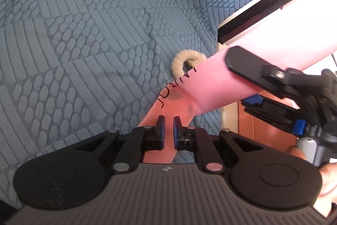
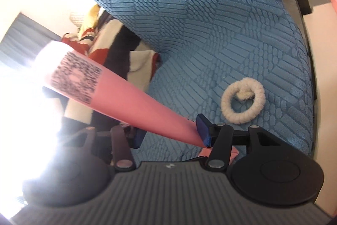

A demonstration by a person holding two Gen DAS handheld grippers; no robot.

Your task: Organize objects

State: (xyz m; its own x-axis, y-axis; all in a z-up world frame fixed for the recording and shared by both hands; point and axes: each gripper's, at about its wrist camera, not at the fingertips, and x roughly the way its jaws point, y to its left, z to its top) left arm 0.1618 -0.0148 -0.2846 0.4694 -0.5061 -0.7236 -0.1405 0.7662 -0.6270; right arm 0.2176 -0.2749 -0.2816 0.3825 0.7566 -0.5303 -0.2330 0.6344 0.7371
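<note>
Work in hand, as a judgement: folding or flattening pink paper packaging (image 1: 210,85) along its crease, one end anchored and the other swung. Looks early in the tidying.

Pink paper packaging, printed with dark lettering and a blurred code patch. Lies at the near edge of blue textured cover (image 1: 84,35). Bends at a crease, lower half flat on the cover, upper half raised and slanting off toward bright light.

Left gripper (image 1: 169,130): clenched nearly closed on the flat lower half, thin pink layer showing in the slim gap between the blue pads.

Right gripper (image 2: 169,132): half spread around the raised half. Touches the pink edge with one blue pad and sits just under it with the other. Seen from the left wrist view, keeps one black finger on top of the pink and one below. Cannot tell whether truly pinched or merely cradled.

Cream rope ring (image 2: 242,98): loose on the cover, near the packaging, touched by neither gripper. Striped blanket (image 2: 118,45) bunched farther back.

Next move likely calls for a firm left anchor and a definite pinch on the raised half. After that, a slow swing over and down onto the flat half, without tearing at the crease or dragging the ring along.
</note>
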